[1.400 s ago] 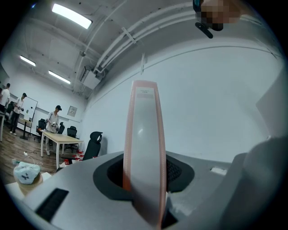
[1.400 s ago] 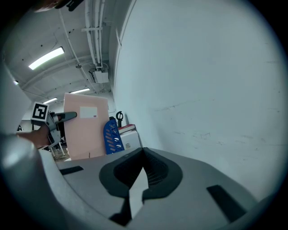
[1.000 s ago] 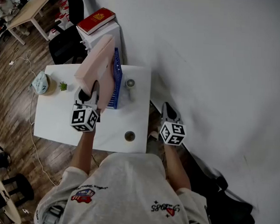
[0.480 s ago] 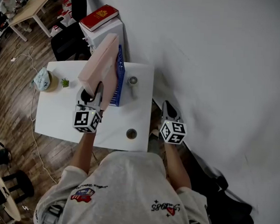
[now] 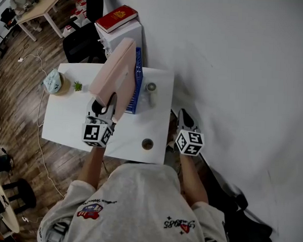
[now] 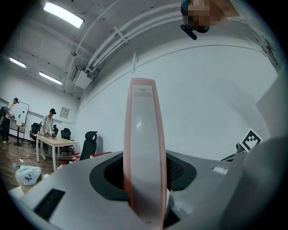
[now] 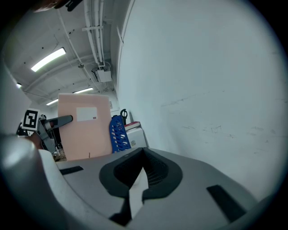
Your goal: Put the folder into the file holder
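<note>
A pink folder (image 5: 113, 73) stands on edge on the white table (image 5: 65, 123), leaning against the left side of the blue file holder (image 5: 136, 84). My left gripper (image 5: 109, 101) is at the folder's near lower corner. In the left gripper view the folder's spine (image 6: 144, 148) rises between the jaws of the left gripper (image 6: 146, 211), which are opening, with a thin gap showing on its right side. My right gripper (image 5: 184, 117) hangs shut and empty off the table's right edge. Past the right gripper (image 7: 135, 197), its own view shows the folder (image 7: 85, 130) and the holder (image 7: 118, 134).
A red book (image 5: 116, 17) lies on a white cabinet (image 5: 126, 33) behind the table. On the table are a small plant (image 5: 78, 85), a teal pouch (image 5: 53, 81), a white cylinder (image 5: 151, 90) and a round lid (image 5: 148, 143). A white wall (image 5: 235, 72) runs along the right.
The folder has stayed upright beside the blue holder with the left gripper at its near corner. The head view has shifted a little, and the right gripper has kept still.
</note>
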Demonstrator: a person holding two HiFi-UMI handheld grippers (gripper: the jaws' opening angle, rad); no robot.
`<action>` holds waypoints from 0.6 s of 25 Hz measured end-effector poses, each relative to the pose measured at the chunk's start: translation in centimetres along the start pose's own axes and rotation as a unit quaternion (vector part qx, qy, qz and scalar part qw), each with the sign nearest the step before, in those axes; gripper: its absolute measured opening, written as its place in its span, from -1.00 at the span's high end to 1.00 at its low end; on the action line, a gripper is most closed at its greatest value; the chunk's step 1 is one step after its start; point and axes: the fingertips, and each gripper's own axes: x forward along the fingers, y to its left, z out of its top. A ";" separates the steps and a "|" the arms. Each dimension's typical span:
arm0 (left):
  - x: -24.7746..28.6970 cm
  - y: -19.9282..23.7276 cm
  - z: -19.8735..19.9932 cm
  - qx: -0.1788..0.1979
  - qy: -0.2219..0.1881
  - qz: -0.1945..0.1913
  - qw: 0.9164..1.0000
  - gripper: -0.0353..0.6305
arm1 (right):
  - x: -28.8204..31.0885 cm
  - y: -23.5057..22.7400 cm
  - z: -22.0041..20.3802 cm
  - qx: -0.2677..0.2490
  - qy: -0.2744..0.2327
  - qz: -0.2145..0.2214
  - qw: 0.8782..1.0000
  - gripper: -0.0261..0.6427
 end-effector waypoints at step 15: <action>-4.4 0.5 -1.3 0.000 0.050 -0.026 0.998 0.34 | 0.5 4.2 -0.9 -0.001 0.001 0.029 1.000 0.94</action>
